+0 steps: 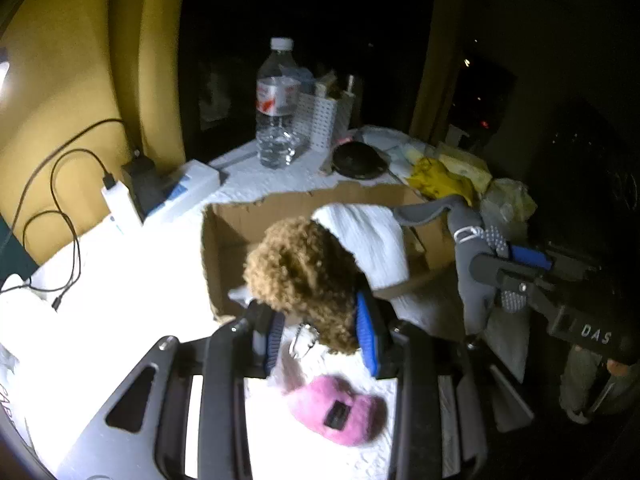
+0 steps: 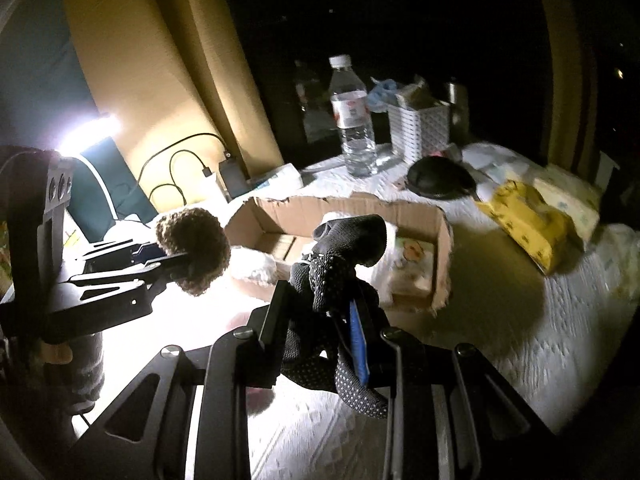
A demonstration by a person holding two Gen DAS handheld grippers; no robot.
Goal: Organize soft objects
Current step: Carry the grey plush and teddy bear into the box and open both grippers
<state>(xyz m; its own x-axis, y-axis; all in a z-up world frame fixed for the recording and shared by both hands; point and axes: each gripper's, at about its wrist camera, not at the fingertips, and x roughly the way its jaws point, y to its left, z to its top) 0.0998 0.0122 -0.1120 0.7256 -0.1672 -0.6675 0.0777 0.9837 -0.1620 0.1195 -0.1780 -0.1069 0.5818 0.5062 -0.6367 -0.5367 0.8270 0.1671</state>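
My left gripper (image 1: 320,320) is shut on a curly brown plush (image 1: 304,276) and holds it above the near edge of an open cardboard box (image 1: 240,220). A pink plush piece (image 1: 336,408) hangs below it on a small chain. The plush also shows in the right wrist view (image 2: 192,252). My right gripper (image 2: 320,320) is shut on grey dotted socks (image 2: 340,248) and holds them above the table just right of the box (image 2: 416,216); the socks also show in the left wrist view (image 1: 472,248). A white folded cloth (image 1: 368,240) lies inside the box.
A water bottle (image 1: 276,108), a white perforated basket (image 1: 324,116) and a black round lid (image 1: 356,160) stand behind the box. Yellow packs (image 2: 528,220) lie at the right. A charger with cables (image 1: 116,196) sits at the left on the white tablecloth (image 2: 520,320).
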